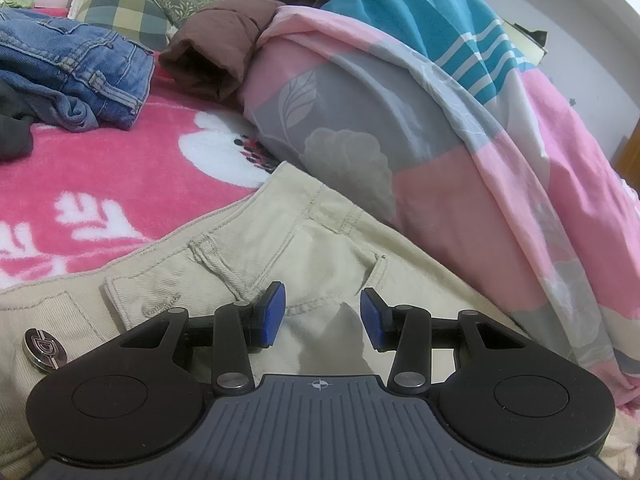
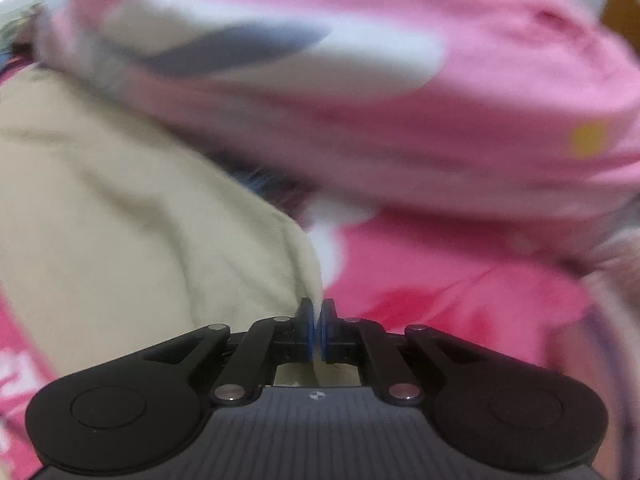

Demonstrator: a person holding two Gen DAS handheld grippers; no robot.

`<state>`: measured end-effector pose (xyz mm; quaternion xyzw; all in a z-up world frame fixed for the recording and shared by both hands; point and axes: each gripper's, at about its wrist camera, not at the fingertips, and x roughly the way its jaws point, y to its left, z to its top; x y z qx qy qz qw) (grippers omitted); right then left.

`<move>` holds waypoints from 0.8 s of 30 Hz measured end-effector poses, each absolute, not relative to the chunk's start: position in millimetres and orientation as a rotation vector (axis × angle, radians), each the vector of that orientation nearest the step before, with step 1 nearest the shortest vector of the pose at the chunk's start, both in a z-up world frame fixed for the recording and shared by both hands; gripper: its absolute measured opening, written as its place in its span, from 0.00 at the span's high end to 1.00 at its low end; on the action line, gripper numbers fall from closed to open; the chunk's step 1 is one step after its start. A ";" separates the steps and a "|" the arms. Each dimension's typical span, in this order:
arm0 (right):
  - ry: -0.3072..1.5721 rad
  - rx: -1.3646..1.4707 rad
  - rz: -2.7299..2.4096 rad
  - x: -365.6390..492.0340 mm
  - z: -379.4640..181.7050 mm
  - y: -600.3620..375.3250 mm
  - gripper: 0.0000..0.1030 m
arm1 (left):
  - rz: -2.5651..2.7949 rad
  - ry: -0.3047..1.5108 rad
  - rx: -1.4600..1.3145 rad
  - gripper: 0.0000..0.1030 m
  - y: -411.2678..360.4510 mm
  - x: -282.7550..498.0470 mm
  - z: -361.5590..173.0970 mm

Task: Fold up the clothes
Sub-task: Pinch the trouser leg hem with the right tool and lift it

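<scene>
Folding beige trousers (image 1: 248,240) on a pink flowered blanket (image 1: 100,184), with most of the job apparently left to do. Hovering the left gripper (image 1: 322,318) over the waistband end, blue pads (image 1: 274,314) standing partly apart with nothing pinched between them, only cloth lying beneath. Showing a belt loop and pocket seam just ahead of the fingertips, a metal button (image 1: 44,348) off to the left of the tool. Pinching with the right gripper (image 2: 318,330), jaws drawn together on what looks like the beige edge (image 2: 308,280) of the trousers, though blur makes the grip hard to confirm beyond a sliver of fabric between the pads. Lying spread and rather flat, the trousers are not yet doubled over anywhere in view. Crowding in from ahead and to the right, a pink and grey patterned quilt (image 1: 460,152) touching the garment's far side. Waiting further ahead and to the left, a crumpled pair of blue jeans (image 1: 76,68) unfolded, with a brown padded jacket (image 1: 224,40) beyond. Judging progress as early: one piece gripped, no finished fold visible, other clothes untouched.
</scene>
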<state>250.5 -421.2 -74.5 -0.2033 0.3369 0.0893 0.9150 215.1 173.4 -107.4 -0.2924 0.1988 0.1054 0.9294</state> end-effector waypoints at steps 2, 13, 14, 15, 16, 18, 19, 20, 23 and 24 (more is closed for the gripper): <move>0.667 -0.429 0.142 260.9 -71.2 -417.0 0.97 | 0.216 0.406 -0.599 0.58 173.2 214.9 -107.5; 0.734 -0.265 0.020 299.6 -106.1 -446.8 0.47 | 0.215 0.406 -0.600 0.58 173.4 214.9 -108.0; 0.719 -0.205 -0.001 294.0 -97.6 -461.2 0.43 | 0.215 0.406 -0.600 0.58 173.4 215.0 -108.1; 0.712 -0.120 -0.023 285.2 -87.8 -476.9 0.42 | 0.215 0.406 -0.600 0.58 173.4 215.0 -108.2; 0.709 -0.022 -0.044 274.6 -77.2 -493.5 0.41 | 0.216 0.407 -0.600 0.58 173.5 215.0 -108.2; 0.683 0.146 -0.092 241.0 -59.6 -520.0 0.40 | 0.216 0.412 -0.598 0.58 173.6 215.4 -107.7; 0.667 0.205 -0.105 222.0 -53.2 -530.5 0.38 | 0.216 0.418 -0.586 0.56 171.4 216.0 -105.5; 0.655 0.253 -0.117 205.7 -49.7 -539.8 0.33 | 0.215 0.425 -0.571 0.53 168.5 216.6 -102.8; 0.646 0.342 -0.144 162.4 -49.3 -562.2 0.29 | 0.211 0.428 -0.525 0.45 155.7 214.7 -92.2; 0.656 0.354 -0.153 154.7 -53.1 -567.5 0.29 | 0.199 0.421 -0.506 0.45 146.7 212.6 -86.1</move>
